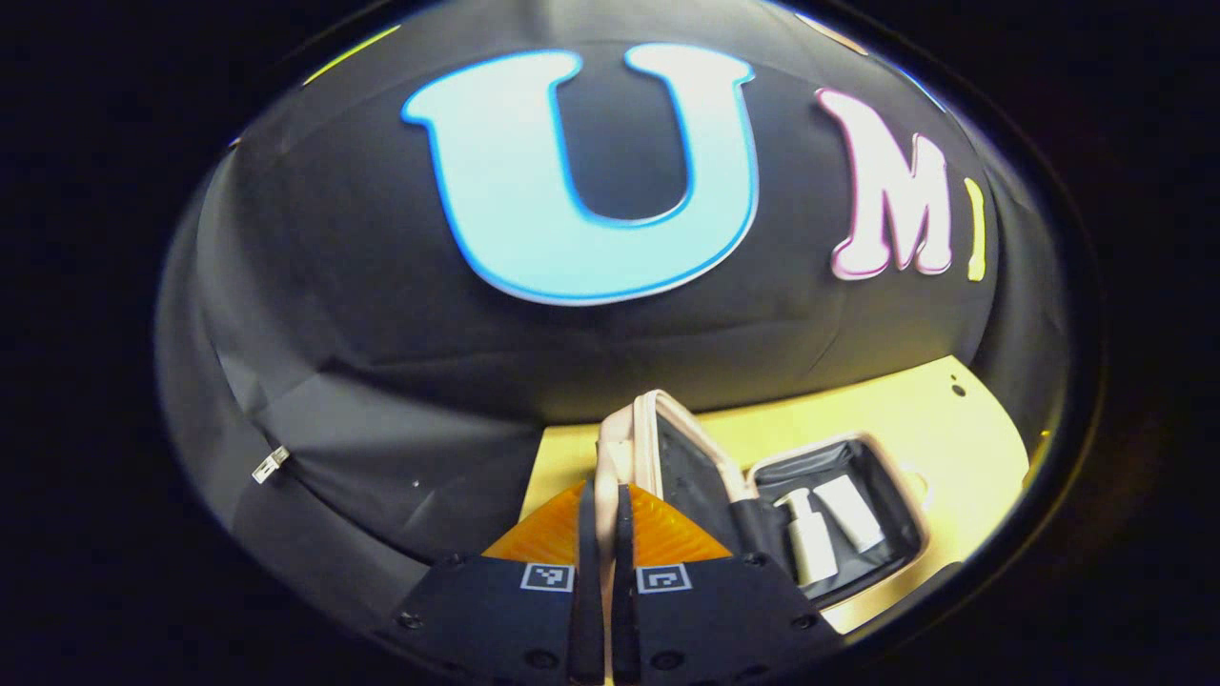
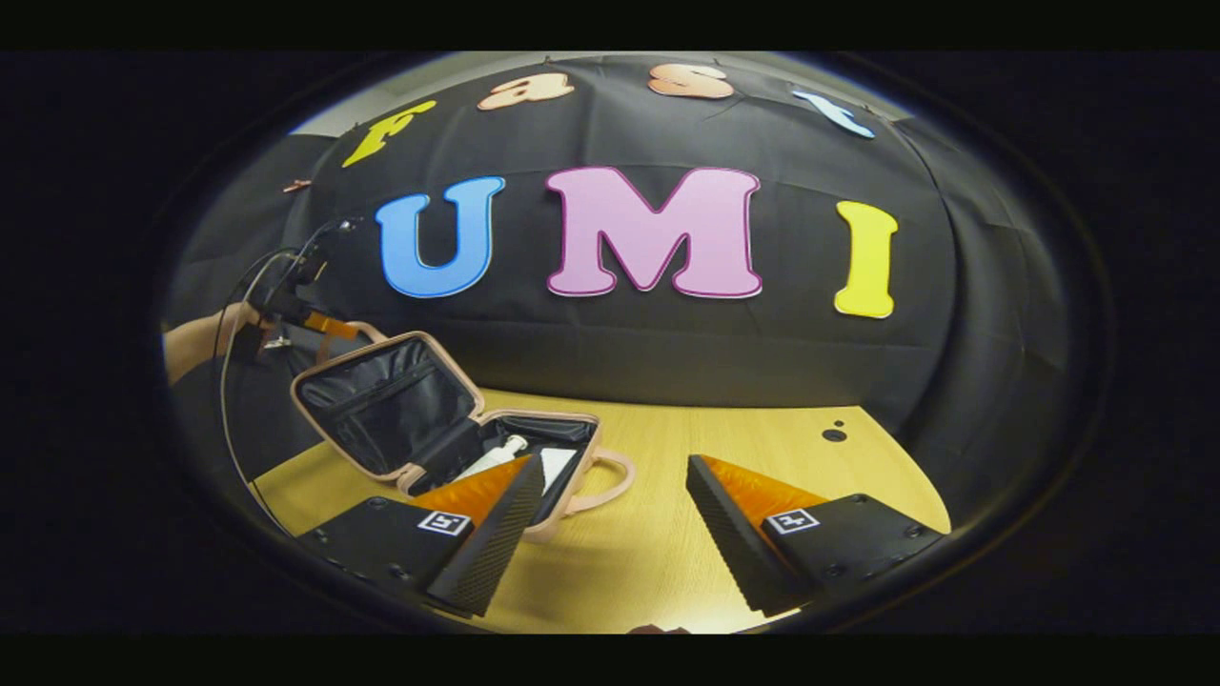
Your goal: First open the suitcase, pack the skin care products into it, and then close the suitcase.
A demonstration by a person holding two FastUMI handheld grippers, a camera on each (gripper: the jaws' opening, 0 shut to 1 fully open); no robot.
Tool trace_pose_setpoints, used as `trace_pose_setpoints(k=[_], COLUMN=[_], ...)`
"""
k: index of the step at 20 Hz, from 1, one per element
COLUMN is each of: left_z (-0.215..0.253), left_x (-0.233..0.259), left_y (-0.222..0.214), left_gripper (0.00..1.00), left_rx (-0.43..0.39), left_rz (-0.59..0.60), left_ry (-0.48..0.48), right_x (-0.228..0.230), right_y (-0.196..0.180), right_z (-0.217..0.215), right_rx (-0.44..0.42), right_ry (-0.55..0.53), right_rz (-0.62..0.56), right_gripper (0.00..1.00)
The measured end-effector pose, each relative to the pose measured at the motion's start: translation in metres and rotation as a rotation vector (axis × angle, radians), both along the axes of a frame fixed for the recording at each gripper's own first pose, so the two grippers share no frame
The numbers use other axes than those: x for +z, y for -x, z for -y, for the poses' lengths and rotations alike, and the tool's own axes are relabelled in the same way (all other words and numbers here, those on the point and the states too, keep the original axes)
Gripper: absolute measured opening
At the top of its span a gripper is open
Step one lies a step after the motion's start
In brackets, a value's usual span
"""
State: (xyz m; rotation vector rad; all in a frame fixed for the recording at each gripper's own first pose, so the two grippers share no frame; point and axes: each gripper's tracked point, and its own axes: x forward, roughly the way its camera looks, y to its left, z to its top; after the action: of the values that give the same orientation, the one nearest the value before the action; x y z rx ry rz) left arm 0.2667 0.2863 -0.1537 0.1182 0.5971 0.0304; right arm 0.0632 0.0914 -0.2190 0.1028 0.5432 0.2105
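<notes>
the suitcase (image 2: pixel 448 429) lay open on the bench (image 2: pixel 658 534), skin care products (image 1: pixel 824 534) already inside; only closing seemed left. the left hand-held gripper (image 1: pixel 602 505) pinched the raised lid (image 1: pixel 634 438); the right hand-held gripper (image 2: pixel 610 534) waited spread nearby.

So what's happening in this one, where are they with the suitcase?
The suitcase lies open on the table with white skin care products already in its lower half. The left gripper is shut on the edge of the raised lid, apparently to swing it closed. The right gripper hangs open over the table beside the case, holding nothing.
</notes>
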Motion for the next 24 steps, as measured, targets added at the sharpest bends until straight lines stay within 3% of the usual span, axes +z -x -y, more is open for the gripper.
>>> trace_pose_setpoints(k=[2, 3, 7, 10, 12, 16, 20, 24], left_z=[0.041, 0.06, 0.14, 0.193, 0.228, 0.306, 0.364, 0.4], left_x=[0.019, 0.027, 0.041, 0.036, 0.025, -0.017, -0.08, -0.142], left_y=[-0.003, -0.004, 0.001, 0.009, 0.013, 0.018, 0.021, 0.029], left_gripper=[0.13, 0.09, 0.1, 0.09, 0.09, 0.09, 0.09, 0.09], left_rx=[-0.043, -0.057, -0.119, -0.139, -0.146, -0.168, -0.176, -0.13], left_rz=[0.044, 0.066, 0.126, 0.153, 0.155, 0.147, 0.125, 0.104], left_ry=[0.036, 0.049, 0.15, 0.21, 0.266, 0.354, 0.323, 0.286], right_x=[-0.004, -0.007, -0.019, -0.024, -0.024, -0.025, -0.032, -0.041], right_y=[0.001, 0.001, 0.002, -0.002, -0.01, -0.014, -0.01, -0.011], right_z=[0.01, 0.014, 0.034, 0.045, 0.065, 0.1, 0.125, 0.166], right_rx=[0.006, 0.007, -0.008, 0.009, 0.002, 0.003, -0.003, -0.029], right_ry=[-0.005, -0.01, -0.044, -0.083, -0.053, -0.008, 0.003, 0.014], right_rz=[-0.005, -0.01, -0.028, -0.031, 0.002, 0.044, 0.045, 0.061], right_gripper=[0.96, 0.96, 0.96, 0.96, 0.97, 0.97, 0.97, 0.97])
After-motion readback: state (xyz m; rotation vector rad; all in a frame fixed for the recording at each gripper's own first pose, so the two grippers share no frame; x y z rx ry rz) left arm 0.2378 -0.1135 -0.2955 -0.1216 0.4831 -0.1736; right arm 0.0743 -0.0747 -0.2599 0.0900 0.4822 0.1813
